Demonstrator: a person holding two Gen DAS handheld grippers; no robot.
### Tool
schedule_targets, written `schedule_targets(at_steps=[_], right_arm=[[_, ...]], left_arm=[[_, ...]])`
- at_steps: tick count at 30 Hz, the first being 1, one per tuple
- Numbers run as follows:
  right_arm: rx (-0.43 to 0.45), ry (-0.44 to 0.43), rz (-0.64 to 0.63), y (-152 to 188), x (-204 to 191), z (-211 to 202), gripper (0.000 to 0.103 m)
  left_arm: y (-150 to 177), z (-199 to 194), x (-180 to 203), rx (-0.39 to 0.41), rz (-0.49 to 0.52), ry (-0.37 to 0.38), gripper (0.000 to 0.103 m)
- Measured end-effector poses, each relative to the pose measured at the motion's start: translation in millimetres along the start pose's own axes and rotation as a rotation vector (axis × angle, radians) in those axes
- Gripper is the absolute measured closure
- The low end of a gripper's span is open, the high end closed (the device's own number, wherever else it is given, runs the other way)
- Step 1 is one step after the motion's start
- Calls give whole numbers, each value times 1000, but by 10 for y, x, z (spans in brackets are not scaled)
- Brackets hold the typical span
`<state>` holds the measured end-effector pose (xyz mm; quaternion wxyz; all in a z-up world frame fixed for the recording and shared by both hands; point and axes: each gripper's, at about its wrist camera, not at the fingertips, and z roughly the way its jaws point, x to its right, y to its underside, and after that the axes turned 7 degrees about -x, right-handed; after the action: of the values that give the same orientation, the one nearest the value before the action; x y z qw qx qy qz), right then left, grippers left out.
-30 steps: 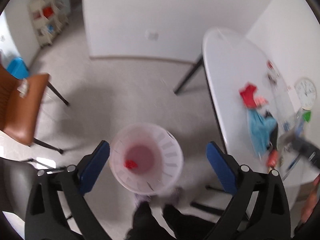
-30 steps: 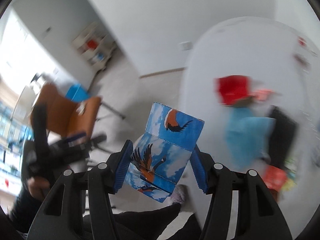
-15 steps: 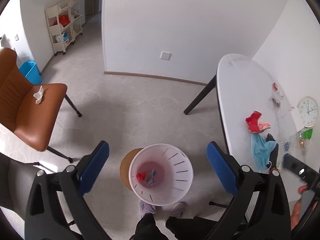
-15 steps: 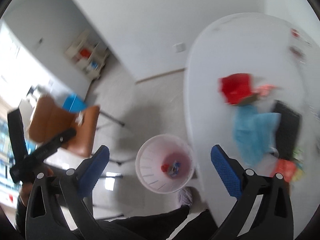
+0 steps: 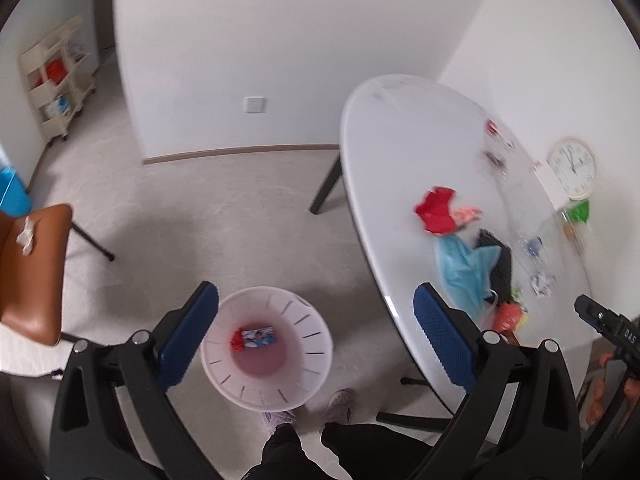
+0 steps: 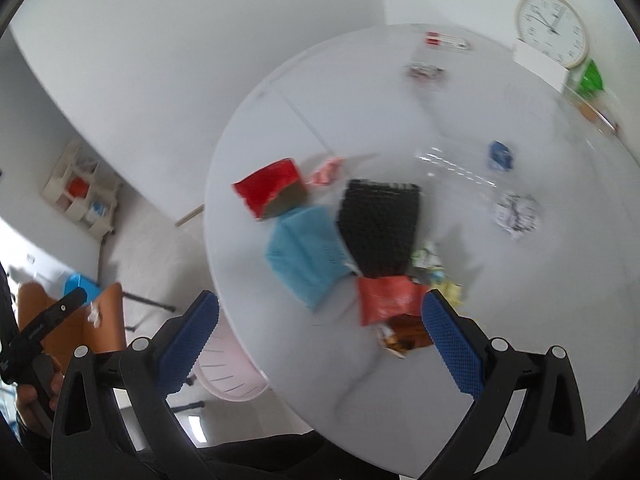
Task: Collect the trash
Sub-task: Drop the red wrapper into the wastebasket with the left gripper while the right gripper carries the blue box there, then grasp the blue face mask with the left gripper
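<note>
You are looking at a pale pink bin with dark slits, holding a blue carton and a red scrap. On the white table are lying a red bag, a teal bag, a black dotted pouch and an orange wrapper. Your grippers' pads are showing blue. The chair is tan.

— What do we make of the table?
— We read it as smooth and glossy white. The basket looks like thin, matt plastic.
— And the tongs?
— We see the left tongs with black matt plastic arms and blue pads with a rough grid; the right tongs match.
— The litter?
— We'd call the red bag shiny foil, the blue bag soft film, the black mat bumpy. The chair looks like smooth leather.
</note>
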<state>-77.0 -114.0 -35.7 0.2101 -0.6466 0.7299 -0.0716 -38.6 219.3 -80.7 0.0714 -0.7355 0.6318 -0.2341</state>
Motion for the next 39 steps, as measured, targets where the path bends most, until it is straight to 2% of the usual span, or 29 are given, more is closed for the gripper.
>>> schedule_targets(at_steps=[6,11,14,19,23,27,29,31,33,34,36,39], right_arm=[[0,6,15,-21,211,-13,2],[-22,0,16,-64,435,-16,2],[-42,7,19,-89,596,-16,2],[-40,32,62,-65,886,-72,2],[-40,49,119,-35,1108,-89,2],[-40,56,174,-41,1299,-79,2],[-46,59,192,-66,1364,-50,2],[-51,62,210,-108,1444,-14,2],[-52,61,230,-138,1512,18,2],[-53,59,240,-151,1542,36,2],[-56,58,260,-174,1587,70,2],[-62,57,286,-190,1644,132,2]], left_arm=[[20,129,469,-26,123,27,9],[57,334,1077,-40,403,44,9],[1,531,1466,-74,579,99,9],[-148,944,2027,-137,774,188,9],[-263,1301,2408,-182,912,186,9],[-351,1617,2686,-242,1053,177,17],[-336,1723,2751,-271,1108,169,17],[-306,1832,2787,-306,1183,164,25],[-289,1922,2795,-357,1223,172,46],[-286,1952,2797,-373,1229,175,53],[-290,2004,2792,-399,1231,183,79],[-367,2009,2751,-425,1190,228,88]])
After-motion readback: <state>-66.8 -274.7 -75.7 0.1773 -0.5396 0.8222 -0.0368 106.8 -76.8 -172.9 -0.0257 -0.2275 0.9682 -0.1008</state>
